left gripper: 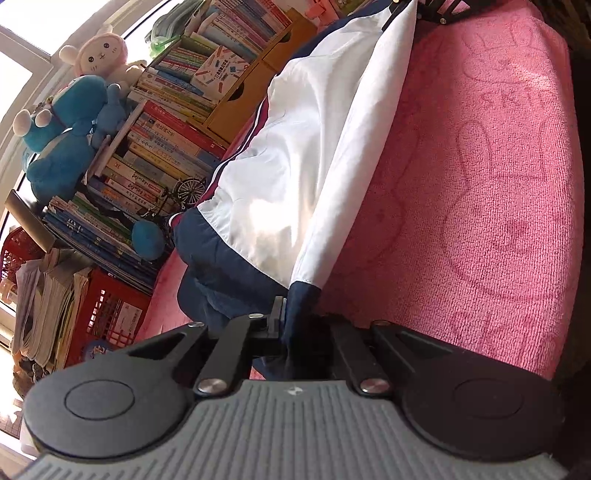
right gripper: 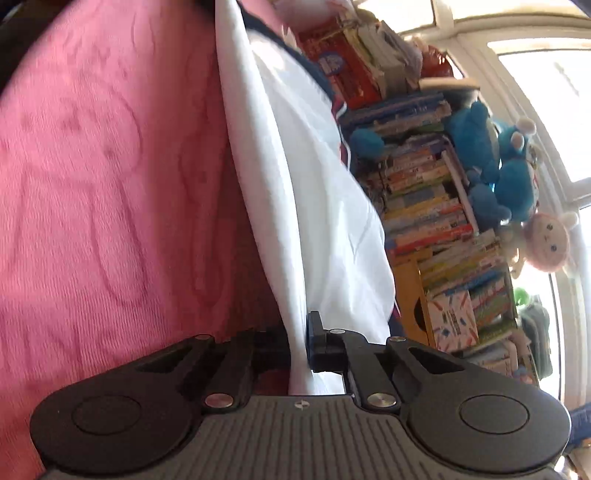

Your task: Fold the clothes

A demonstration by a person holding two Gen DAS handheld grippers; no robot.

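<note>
A white jacket (left gripper: 317, 147) with navy trim and red stripes lies stretched over the pink blanket (left gripper: 480, 184). In the left wrist view my left gripper (left gripper: 288, 325) is shut on the jacket's navy hem edge, and the white cloth runs away from it toward the right gripper (left gripper: 436, 11) at the top. In the right wrist view my right gripper (right gripper: 299, 339) is shut on a white fold of the jacket (right gripper: 314, 192), which stretches up and away over the blanket (right gripper: 110, 184). The picture there is blurred.
Stacks of books (left gripper: 166, 147) line the far side of the blanket, with blue (left gripper: 70, 125) and pink plush toys (left gripper: 107, 51) on top, a yellow wooden box (left gripper: 251, 85) and red crates (left gripper: 107, 314). Bright windows (right gripper: 546, 110) stand behind the books (right gripper: 428, 192).
</note>
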